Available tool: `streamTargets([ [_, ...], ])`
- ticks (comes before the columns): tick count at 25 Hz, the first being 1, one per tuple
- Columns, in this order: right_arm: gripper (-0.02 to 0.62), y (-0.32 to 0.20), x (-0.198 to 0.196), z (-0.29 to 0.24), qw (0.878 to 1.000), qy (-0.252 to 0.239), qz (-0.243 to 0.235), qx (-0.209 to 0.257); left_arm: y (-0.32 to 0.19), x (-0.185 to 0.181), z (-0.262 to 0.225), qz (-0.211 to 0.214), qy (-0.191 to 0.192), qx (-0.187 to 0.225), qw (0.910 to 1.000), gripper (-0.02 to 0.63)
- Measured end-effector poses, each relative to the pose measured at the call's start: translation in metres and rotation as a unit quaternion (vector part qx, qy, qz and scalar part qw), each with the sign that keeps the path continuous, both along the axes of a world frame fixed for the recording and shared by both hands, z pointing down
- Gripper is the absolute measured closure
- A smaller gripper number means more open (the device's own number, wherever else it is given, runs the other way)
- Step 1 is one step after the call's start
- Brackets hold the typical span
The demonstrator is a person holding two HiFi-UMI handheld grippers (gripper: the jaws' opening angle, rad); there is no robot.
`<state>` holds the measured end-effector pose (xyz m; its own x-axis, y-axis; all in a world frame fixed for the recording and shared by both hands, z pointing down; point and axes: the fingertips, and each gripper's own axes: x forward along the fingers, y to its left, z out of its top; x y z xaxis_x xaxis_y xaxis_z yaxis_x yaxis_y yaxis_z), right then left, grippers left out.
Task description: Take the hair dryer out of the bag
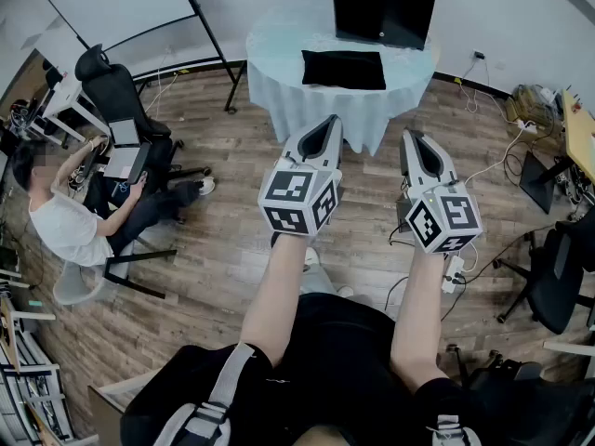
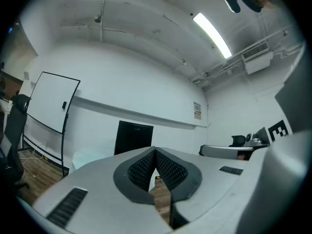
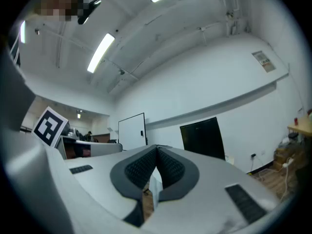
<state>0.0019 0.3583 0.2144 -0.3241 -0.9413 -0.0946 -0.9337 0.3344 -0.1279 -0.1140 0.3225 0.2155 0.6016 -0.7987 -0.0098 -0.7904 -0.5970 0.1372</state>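
So both hands are out in front, held level and side by side over the wood floor (image 1: 214, 240), pointing at the far end of the room. The left gripper (image 1: 328, 126) has its fingers (image 2: 141, 172) closed tip to tip with nothing between them, and it's the same for the right gripper (image 1: 415, 143): fingers (image 3: 139, 169) pressed together and empty. Neither one is touching anything, and both are well short of the table (image 1: 279, 72). That's the round one at the far side with the pale cloth hanging down. The black bag (image 1: 343, 69) lies flat on top of it, roughly in the middle, just in front of a tall black screen (image 1: 384, 6) standing at the table's far edge. I can't see the hair dryer at all, so whether it's in the bag I can't tell. Over on the left someone in a white shirt (image 1: 70, 221) is sitting at a desk, with a black office chair (image 1: 112, 86) just beyond them and a whiteboard (image 1: 116, 7) on a stand in the far left corner. On the right there are cables on the floor and another dark chair (image 1: 558, 277).
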Motion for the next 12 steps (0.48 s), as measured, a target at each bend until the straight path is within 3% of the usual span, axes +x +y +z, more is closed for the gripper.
streamTargets([
  [4, 0.591, -0.004, 0.001, -0.003, 1.0, -0.012, -0.013, 0.005, -0.002, 0.009, -0.003, 0.007, -0.006, 0.004, 0.9999, 0.594],
  [8, 0.591, -0.009, 0.007, -0.003, 0.998, -0.059, -0.028, 0.006, -0.007, 0.009, 0.001, 0.003, -0.012, -0.001, 0.9999, 0.594],
  [12, 0.591, -0.015, 0.012, 0.005, 0.998, -0.065, -0.024, -0.003, -0.012, 0.006, 0.007, 0.001, -0.014, -0.008, 0.9999, 0.594],
])
